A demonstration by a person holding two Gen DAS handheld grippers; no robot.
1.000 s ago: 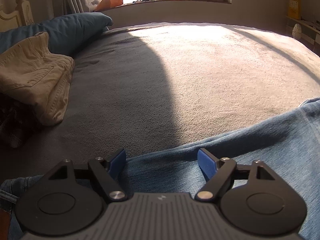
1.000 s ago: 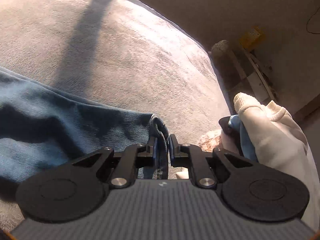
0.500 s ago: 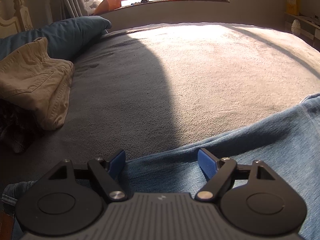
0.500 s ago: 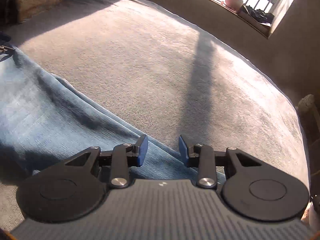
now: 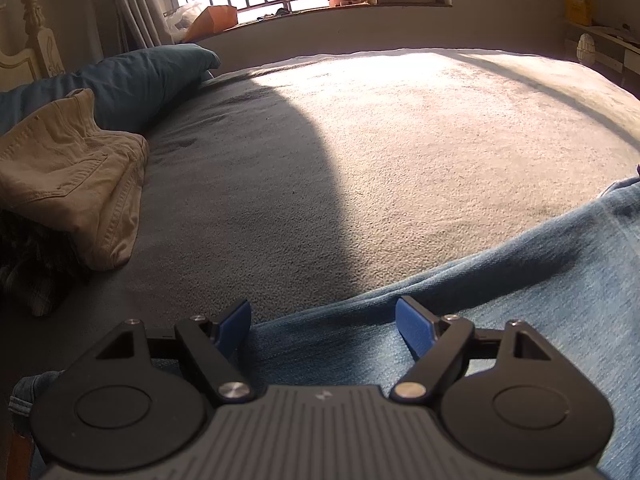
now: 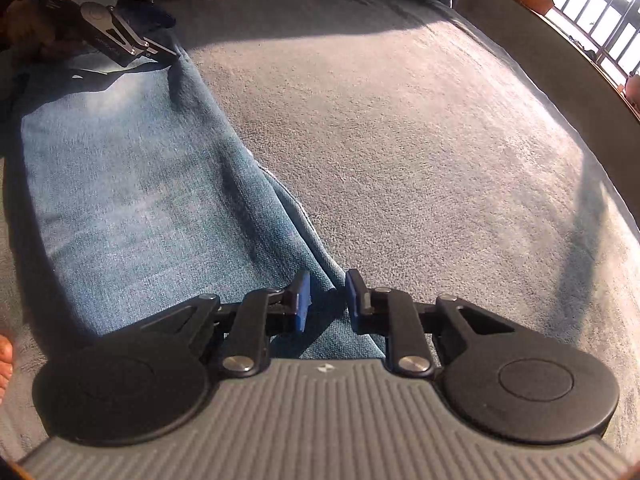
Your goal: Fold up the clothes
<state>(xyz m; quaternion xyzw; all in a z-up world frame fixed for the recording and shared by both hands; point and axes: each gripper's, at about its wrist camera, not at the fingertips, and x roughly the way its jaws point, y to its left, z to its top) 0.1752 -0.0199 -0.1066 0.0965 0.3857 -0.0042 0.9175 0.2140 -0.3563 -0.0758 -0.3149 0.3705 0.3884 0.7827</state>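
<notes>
Blue jeans [image 6: 132, 200] lie flat and stretched along the near side of the grey bed [image 6: 400, 120]. My right gripper [image 6: 327, 298] sits low on their far long edge. Its jaws are closing, and the blue pads pinch the raised fold of denim between them. My left gripper [image 5: 324, 320] hovers open over the other end of the jeans [image 5: 500, 320], with cloth below the wide-spread fingers but not gripped. In the right wrist view, the left gripper [image 6: 120, 40] shows at the top left, over the jeans' far end.
Folded beige trousers [image 5: 68, 172] rest on a dark plaid garment [image 5: 28, 268] at the left, beside a teal pillow [image 5: 140, 76]. The barred window sill [image 5: 320, 4] holds clutter. A person's toes [image 6: 5, 360] show at the left edge.
My right gripper let go of the jeans' hem, swung round away from the bed's end to the long edge, and narrowed its jaws on the fold. The left gripper stayed put.
</notes>
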